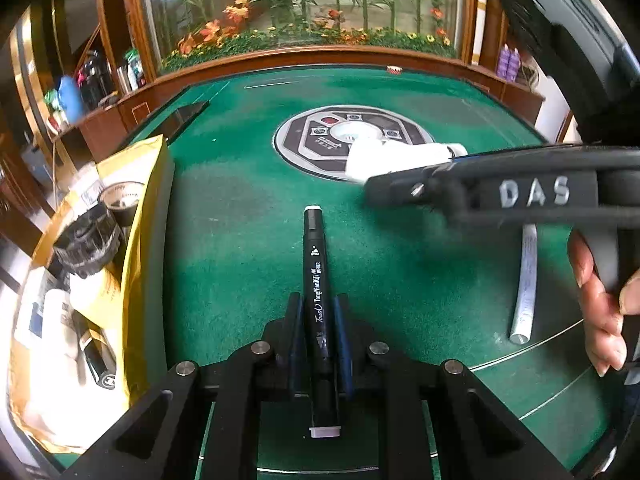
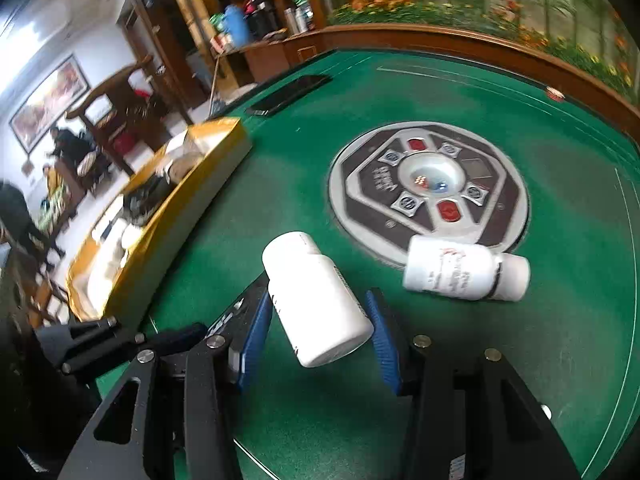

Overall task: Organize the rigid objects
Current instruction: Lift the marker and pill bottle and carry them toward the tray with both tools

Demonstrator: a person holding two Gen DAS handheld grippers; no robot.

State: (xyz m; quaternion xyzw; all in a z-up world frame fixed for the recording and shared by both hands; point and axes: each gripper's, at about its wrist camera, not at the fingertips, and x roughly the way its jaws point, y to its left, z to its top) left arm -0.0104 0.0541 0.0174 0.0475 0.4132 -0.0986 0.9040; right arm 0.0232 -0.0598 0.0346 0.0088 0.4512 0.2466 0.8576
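Note:
In the left wrist view my left gripper [image 1: 318, 310] is shut on a black art marker [image 1: 316, 264], which points away over the green table. The right gripper's black body [image 1: 520, 192] crosses the right side, held by a hand [image 1: 600, 304], with white bottles [image 1: 396, 156] just beyond it. In the right wrist view my right gripper [image 2: 320, 312] is shut on a plain white bottle [image 2: 316, 300], lifted above the felt. A second white bottle with a printed label [image 2: 464, 270] lies on its side at the edge of the round centre console [image 2: 428, 188].
A yellow box [image 1: 140, 216] [image 2: 188, 208] with tape rolls and other items stands along the table's left edge. A white tube [image 1: 526, 284] lies on the felt at the right. A black phone [image 2: 290, 94] rests near the far left corner. A wooden rim borders the table.

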